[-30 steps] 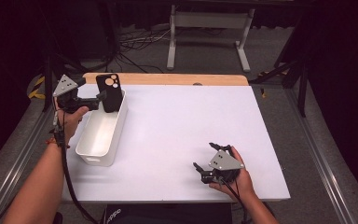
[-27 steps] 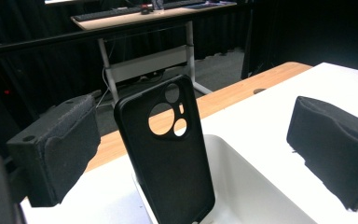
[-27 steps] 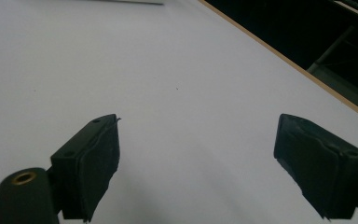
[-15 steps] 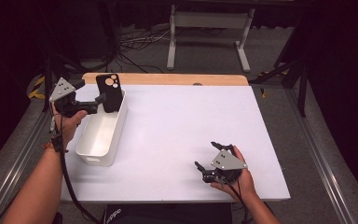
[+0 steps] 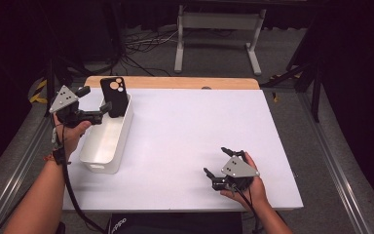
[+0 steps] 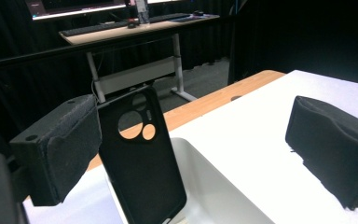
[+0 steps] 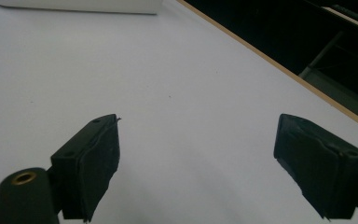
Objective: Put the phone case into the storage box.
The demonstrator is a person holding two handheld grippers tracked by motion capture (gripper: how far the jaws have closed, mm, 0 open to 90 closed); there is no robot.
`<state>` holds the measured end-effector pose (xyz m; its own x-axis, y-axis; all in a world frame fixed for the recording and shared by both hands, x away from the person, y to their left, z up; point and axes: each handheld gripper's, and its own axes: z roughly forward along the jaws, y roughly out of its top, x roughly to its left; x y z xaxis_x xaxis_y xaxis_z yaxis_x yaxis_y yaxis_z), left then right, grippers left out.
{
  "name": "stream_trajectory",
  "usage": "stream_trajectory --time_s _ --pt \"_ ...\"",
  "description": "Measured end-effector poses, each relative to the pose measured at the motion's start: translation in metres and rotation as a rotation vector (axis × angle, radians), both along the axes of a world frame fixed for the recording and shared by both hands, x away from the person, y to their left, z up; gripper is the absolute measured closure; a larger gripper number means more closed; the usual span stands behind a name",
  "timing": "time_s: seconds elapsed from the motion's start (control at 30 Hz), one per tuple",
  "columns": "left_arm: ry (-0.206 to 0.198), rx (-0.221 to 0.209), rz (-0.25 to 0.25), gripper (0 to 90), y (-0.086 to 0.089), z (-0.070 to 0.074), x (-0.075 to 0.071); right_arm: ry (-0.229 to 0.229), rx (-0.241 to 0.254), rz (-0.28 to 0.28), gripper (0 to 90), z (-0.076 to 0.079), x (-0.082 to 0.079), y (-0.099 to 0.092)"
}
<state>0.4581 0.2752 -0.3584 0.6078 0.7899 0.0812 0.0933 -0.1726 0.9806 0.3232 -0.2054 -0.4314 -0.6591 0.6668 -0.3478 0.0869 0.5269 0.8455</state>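
A black phone case [image 5: 113, 95] with round camera cut-outs stands upright at the far end of a white bin [image 5: 93, 161], leaning on its wall. My left gripper [image 5: 100, 113] hovers over the bin's left side, open, its fingertips just short of the case. In the left gripper view the case [image 6: 142, 154] stands beside the left jaw, and the left gripper [image 6: 196, 149] has a wide gap between its jaws. My right gripper [image 5: 218, 162] rests low near the table's front right, open and holding nothing. The right gripper [image 7: 196, 158] looks across bare white tabletop.
The white table [image 5: 190, 126] has a wooden strip [image 5: 175, 82] along its far edge. Beyond it stand a desk frame [image 5: 219, 29] and floor cables. The bin's [image 7: 74, 4] rim shows far off in the right gripper view.
My left gripper has drawn back slightly to the left and toward me, away from the case. The case stays standing in the bin. The right gripper has barely moved.
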Motion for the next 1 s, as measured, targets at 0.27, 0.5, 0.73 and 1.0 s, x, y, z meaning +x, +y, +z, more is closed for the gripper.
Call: stream_trajectory --time_s 0.27,0.5,0.73,1.0 --pt "-0.007 0.004 -0.015 4.2 -0.001 0.002 -0.010 -0.005 0.006 0.001 15.1 0.001 -0.001 0.000" --pt "-0.009 0.003 -0.029 4.2 -0.005 0.001 -0.016 -0.009 0.007 0.002 15.1 0.002 -0.001 0.000" --pt "-0.017 -0.002 -0.050 4.2 -0.011 0.000 -0.022 -0.011 0.011 0.001 15.1 0.003 -0.001 0.000" --pt "-0.031 -0.012 -0.075 4.2 -0.018 0.002 -0.032 -0.015 0.011 0.000 15.1 0.004 -0.002 -0.001"
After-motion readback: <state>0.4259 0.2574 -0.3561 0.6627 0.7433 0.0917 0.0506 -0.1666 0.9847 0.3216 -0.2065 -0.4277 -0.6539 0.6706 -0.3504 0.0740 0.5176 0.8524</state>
